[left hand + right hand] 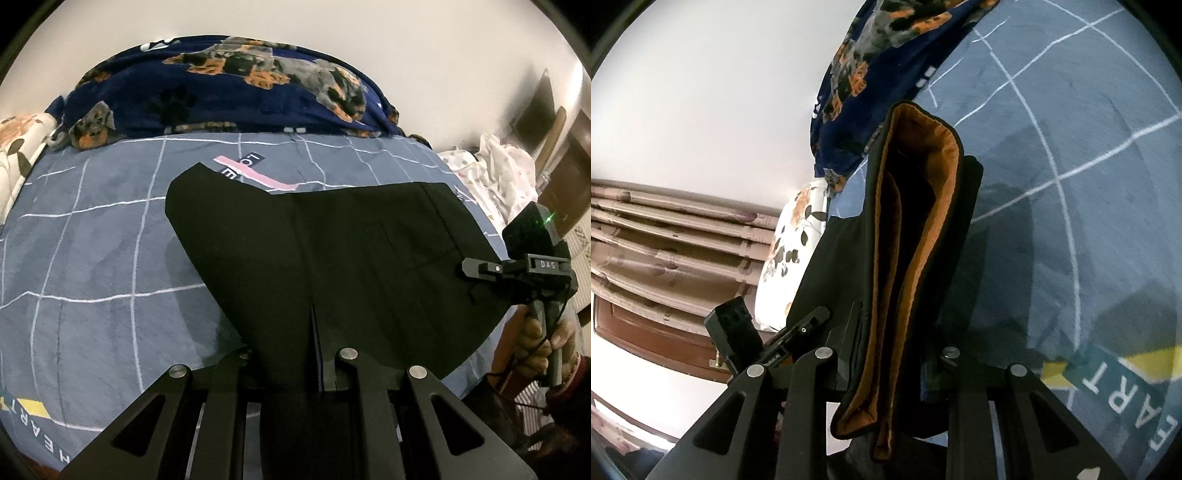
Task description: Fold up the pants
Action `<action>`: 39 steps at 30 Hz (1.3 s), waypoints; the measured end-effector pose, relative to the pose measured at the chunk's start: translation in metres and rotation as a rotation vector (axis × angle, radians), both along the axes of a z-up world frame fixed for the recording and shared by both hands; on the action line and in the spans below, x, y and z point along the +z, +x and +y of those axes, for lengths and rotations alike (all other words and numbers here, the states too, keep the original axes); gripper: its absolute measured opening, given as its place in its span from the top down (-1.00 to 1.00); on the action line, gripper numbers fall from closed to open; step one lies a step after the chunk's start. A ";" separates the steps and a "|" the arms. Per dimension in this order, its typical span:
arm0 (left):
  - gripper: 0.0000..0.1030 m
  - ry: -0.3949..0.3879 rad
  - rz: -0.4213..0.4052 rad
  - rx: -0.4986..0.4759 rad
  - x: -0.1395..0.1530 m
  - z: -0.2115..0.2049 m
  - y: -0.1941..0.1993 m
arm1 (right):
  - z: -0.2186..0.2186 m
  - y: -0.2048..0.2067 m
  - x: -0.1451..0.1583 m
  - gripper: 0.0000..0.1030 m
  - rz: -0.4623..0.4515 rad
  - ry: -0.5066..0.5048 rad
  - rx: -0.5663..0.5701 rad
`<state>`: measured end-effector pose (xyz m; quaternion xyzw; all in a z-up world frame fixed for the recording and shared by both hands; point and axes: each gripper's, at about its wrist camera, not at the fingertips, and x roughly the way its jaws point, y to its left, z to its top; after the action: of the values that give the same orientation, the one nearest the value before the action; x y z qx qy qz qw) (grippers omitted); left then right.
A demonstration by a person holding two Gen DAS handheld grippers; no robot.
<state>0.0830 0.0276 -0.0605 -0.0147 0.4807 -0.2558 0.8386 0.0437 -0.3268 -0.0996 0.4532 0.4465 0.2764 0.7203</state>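
Fingers of the left gripper (317, 354) pinch the black fabric pants (332, 251) – cloth spreads ahead over a blue grid-patterned bedsheet (92, 240). Right gripper (897, 369) fingers clamp the orange-lined waistband (916, 221).

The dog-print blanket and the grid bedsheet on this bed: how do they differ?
The dog-print blanket is dark navy with grey and orange dogs and paw prints; the grid bedsheet is paler blue with thin white lines and printed letters. The blanket lies bunched along the far edge by the wall, while the bedsheet is spread flat under the black pants. Both are blue bedding.
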 end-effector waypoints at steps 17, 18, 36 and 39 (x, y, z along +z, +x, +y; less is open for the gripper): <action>0.75 0.028 -0.039 0.048 0.009 0.016 0.046 | 0.014 0.028 0.007 0.57 -0.023 0.009 0.018; 0.75 0.032 -0.045 0.049 0.010 0.015 0.050 | 0.015 0.031 0.008 0.57 -0.027 0.009 0.020; 0.75 0.054 -0.084 0.089 0.005 0.019 0.126 | 0.014 0.087 0.008 0.57 -0.040 0.013 0.021; 0.75 0.048 -0.089 0.100 0.003 0.022 0.139 | 0.015 0.099 0.009 0.57 -0.044 0.012 0.022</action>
<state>0.2221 0.0498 -0.0577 -0.0070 0.4477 -0.2025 0.8709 0.1428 -0.3122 -0.0909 0.4466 0.4337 0.2969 0.7241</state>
